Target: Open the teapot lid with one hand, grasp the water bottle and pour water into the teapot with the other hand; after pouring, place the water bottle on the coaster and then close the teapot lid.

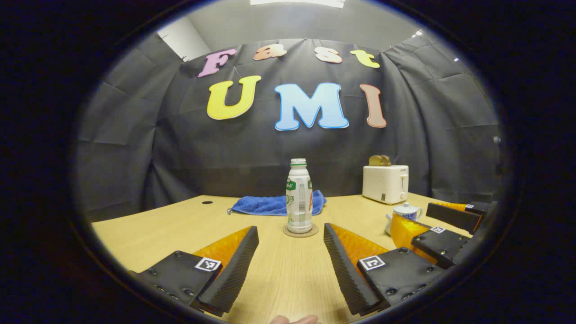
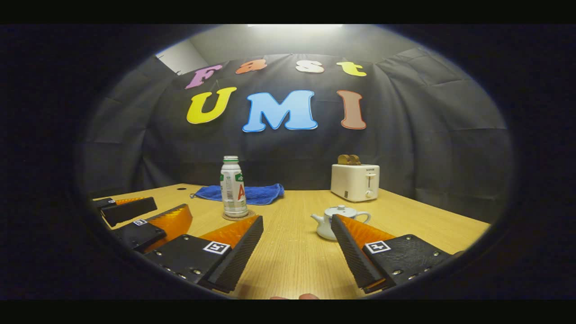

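Note:
A white water bottle (image 1: 299, 196) with a green label stands upright on a round coaster (image 1: 300, 231), straight ahead of my left gripper (image 1: 291, 234), which is open with nothing between its fingers. In the right gripper view the bottle (image 2: 233, 187) and coaster (image 2: 237, 215) lie ahead to the left. A small white teapot (image 2: 338, 221) with its lid on sits just beyond my open right gripper (image 2: 297, 223), partly hidden by the right finger. The left gripper view shows the teapot (image 1: 405, 213) behind the right gripper (image 1: 443, 225). The left gripper (image 2: 148, 211) appears at the left of the right gripper view.
A blue cloth (image 1: 276, 204) lies behind the bottle near the back wall. A white toaster (image 1: 386, 183) with toast in it stands at the back right of the wooden table (image 1: 288, 270). A small dark hole (image 1: 207, 202) marks the table's back left.

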